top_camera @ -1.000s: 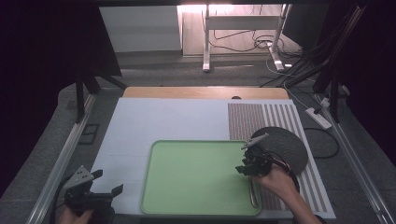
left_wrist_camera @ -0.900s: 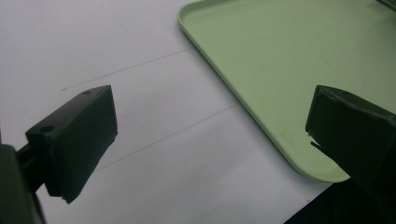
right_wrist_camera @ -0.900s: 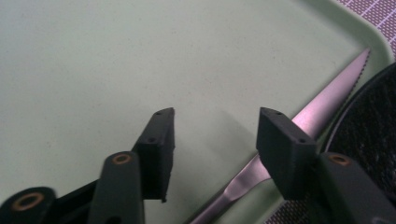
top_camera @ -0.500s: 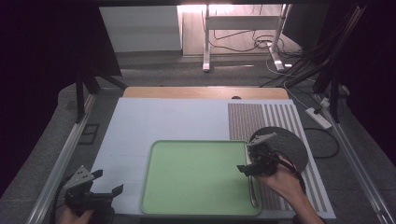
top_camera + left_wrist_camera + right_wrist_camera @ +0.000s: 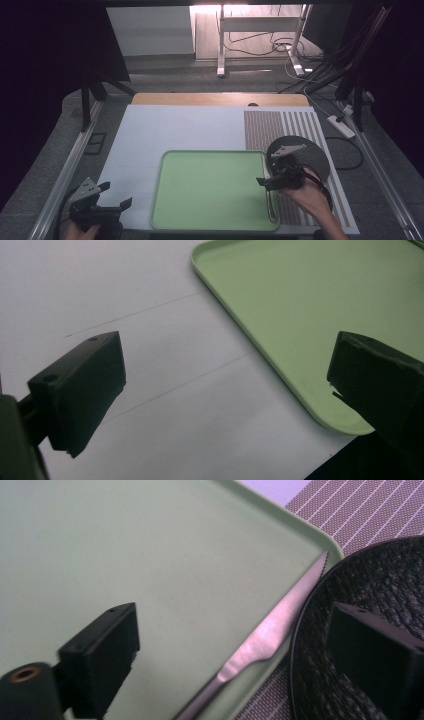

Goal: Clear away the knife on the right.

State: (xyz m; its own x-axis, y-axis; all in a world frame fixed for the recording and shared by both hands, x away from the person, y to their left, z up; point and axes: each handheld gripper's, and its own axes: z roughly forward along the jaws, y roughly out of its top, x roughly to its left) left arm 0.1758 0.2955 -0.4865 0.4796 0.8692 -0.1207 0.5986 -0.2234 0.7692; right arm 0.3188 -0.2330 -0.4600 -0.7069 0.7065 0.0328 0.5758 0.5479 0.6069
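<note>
Black, wide-parted jaws mark the left hand-held gripper (image 5: 112, 197) at the desk's (image 5: 165, 125) near left corner, over white covering just left of the green tray (image 5: 210, 190). In the left gripper view, nothing lies between its jaws, and the tray's rounded corner sits under the jaw on the right. Centre: the green tray rests flat on the white covering, its broad floor bare. Along its right rim lies a metal knife (image 5: 272, 630), blade toward the far side; in the right gripper view the blade lies on the tray beside the edge of a dark round mat (image 5: 312, 152). Right: the right hand-held gripper (image 5: 267, 181), held in a hand (image 5: 310, 192), hovers above the knife; its jaws have just been opening, stand wide, and grip nothing, with the knife below and between them. The round mat lies on a striped placemat (image 5: 295, 125).
</note>
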